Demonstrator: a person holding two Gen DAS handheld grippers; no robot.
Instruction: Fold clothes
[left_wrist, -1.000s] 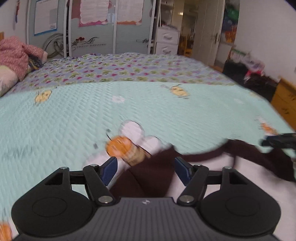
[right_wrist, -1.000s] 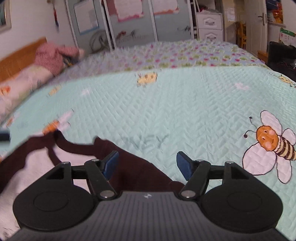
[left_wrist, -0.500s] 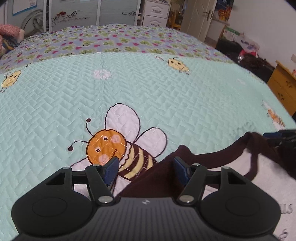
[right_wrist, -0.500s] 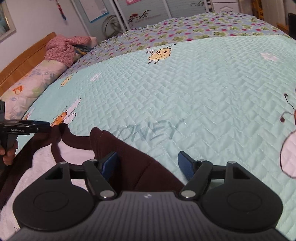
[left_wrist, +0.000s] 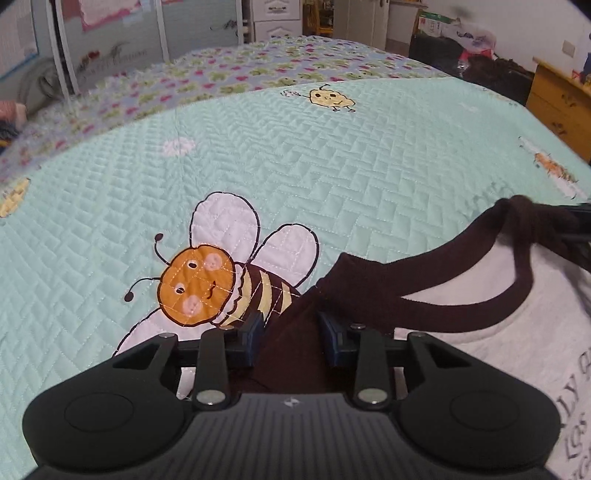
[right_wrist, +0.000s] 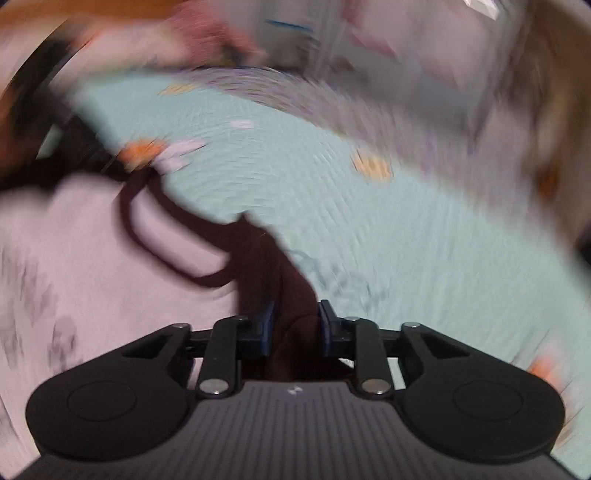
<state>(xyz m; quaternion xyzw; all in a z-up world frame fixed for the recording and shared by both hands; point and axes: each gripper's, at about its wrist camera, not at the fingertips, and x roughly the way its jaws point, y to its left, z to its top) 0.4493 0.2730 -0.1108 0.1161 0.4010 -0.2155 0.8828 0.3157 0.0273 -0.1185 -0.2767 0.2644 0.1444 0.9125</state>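
Mint-green quilting is spreading across the bed (left_wrist: 369, 155) as you are working on a shirt (left_wrist: 480, 317) lying at its near edge. You are holding the left gripper (left_wrist: 291, 332) over the shirt's dark brown shoulder, and its jaws are closing with that brown cloth bunched between the blue pads (left_wrist: 255, 334); the pads are touching the fabric on both sides, so the cloth is being pinched. Just beside that gripper, a stitched bee (left_wrist: 207, 284) with white wings and an orange face is lying partly under the brown sleeve. The shirt's pale grey body, with dark lettering at the right edge of the left wrist view, is lying flat on the quilt, and its brown collar (left_wrist: 461, 258) is looping up toward a dark tool at the far right, where the other end of the neckline is being lifted.

You are gripping the opposite shoulder with the right gripper (right_wrist: 295, 325): its jaws are closing too, with a fold of the same dark brown fabric pressed between them. That view is heavily blurred, so beyond the grey shirt body on the left, the collar loop and the green quilt on the right, little is readable. A wooden cabinet (left_wrist: 557, 99) is standing beside the bed, and a white dresser (left_wrist: 277, 14) is standing against the far wall.
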